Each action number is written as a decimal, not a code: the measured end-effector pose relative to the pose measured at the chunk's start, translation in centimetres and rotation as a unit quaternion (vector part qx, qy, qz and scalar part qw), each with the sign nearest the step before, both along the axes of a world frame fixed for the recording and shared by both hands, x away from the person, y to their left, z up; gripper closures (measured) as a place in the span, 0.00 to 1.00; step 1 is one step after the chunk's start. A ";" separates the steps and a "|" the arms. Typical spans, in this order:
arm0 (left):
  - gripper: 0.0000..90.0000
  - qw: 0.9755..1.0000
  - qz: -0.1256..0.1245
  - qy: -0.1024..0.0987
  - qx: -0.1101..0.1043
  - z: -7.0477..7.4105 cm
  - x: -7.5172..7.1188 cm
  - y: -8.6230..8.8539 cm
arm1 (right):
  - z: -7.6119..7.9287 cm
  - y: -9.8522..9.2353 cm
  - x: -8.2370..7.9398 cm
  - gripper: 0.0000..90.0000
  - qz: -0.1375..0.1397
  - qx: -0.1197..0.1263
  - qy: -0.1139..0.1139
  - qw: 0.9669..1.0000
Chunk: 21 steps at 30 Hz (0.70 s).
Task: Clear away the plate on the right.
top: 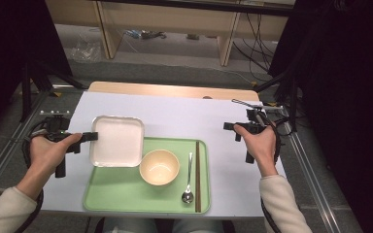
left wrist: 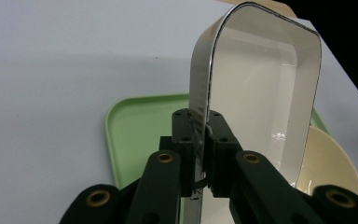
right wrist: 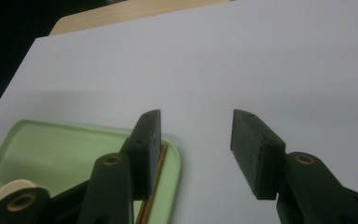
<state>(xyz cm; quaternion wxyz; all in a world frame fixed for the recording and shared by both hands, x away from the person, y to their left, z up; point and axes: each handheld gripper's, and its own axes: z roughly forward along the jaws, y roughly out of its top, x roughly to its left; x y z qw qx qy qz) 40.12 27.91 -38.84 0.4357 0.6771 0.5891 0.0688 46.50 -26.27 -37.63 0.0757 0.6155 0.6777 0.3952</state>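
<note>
Your left claw (top: pixel 88 137) is pinching the left rim of the white dish (top: pixel 117 141); in the left gripper view the pads (left wrist: pixel 186 135) are pressing on the dish wall (left wrist: pixel 200 93) from both sides. The dish is sitting over the tray's (top: pixel 121 191) back-left corner, partly overhanging onto the tabletop (top: pixel 184 116). Nothing is lying inside the dish.

The green tray is holding three more things: a cream bowl (top: pixel 159 167), just right of the dish and nearly touching it, showing nothing inside; a spoon (top: pixel 188 178) right of the bowl, its bowl end pointing at you; and brown chopsticks (top: pixel 197 175) lying along the tray's right edge.

Your right claw (top: pixel 232 127) is hovering over bare tabletop right of the tray, well apart from the dish. Its jaws are standing spread with nothing between them, the tray corner (right wrist: pixel 170 158) and chopsticks (right wrist: pixel 154 184) showing just behind the left jaw.
</note>
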 end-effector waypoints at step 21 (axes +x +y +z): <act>0.93 0.997 -0.023 0.063 0.025 -3.2 0.4 1.2 | -0.2 -0.1 0.2 0.60 0.010 -0.005 -0.019 1.000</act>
